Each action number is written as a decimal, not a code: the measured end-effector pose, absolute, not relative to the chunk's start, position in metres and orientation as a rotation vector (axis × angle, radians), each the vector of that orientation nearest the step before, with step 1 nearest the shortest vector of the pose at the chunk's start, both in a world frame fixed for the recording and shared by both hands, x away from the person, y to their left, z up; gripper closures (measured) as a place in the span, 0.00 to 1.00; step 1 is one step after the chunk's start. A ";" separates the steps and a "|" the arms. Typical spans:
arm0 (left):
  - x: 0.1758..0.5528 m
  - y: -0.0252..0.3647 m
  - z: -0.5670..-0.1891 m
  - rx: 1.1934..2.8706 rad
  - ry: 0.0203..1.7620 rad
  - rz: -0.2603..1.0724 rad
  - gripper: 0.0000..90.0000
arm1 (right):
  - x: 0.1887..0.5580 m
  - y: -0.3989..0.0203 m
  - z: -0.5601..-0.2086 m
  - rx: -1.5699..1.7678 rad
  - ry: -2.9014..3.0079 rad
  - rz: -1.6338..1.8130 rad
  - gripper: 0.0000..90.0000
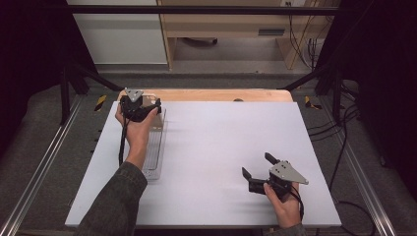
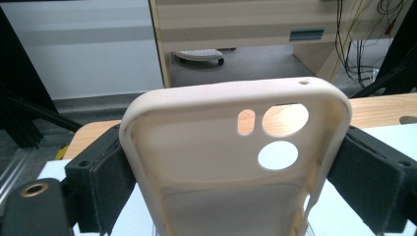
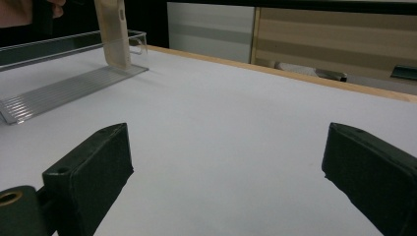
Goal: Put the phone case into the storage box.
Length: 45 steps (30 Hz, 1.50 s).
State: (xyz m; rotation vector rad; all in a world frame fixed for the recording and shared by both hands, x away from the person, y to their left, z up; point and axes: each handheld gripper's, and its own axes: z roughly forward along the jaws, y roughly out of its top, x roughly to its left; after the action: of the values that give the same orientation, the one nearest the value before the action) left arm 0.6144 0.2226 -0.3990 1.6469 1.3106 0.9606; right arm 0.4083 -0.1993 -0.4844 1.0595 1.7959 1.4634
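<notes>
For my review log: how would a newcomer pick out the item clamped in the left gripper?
Start at the white table and find the clear ribbed tray along its left side. Above the tray's far end, the left gripper clamps a cream phone case, upright, with three camera cut-outs.

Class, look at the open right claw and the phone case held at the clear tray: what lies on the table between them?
Nothing: in the right gripper view, bare white table stretches from the right claw to the phone case and clear tray.
</notes>
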 end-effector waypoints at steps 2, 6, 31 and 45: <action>0.617 0.223 -0.398 1.665 1.331 0.939 0.11 | 0.408 -0.199 -0.484 1.059 1.797 1.465 0.05; 0.620 0.225 -0.398 1.671 1.358 0.937 0.11 | 0.408 -0.199 -0.484 1.059 1.796 1.465 0.05; 0.631 0.220 -0.398 1.694 1.375 0.931 0.11 | 0.409 -0.199 -0.485 1.062 1.799 1.466 0.05; 0.636 0.219 -0.400 1.671 1.380 0.935 0.11 | 0.409 -0.197 -0.485 1.063 1.806 1.469 0.05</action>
State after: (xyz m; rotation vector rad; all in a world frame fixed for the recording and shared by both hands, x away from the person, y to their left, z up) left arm 0.6359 0.2191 -0.4003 1.6710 1.3797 0.9348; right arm 0.4089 -0.1974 -0.4850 1.0625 1.8060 1.4687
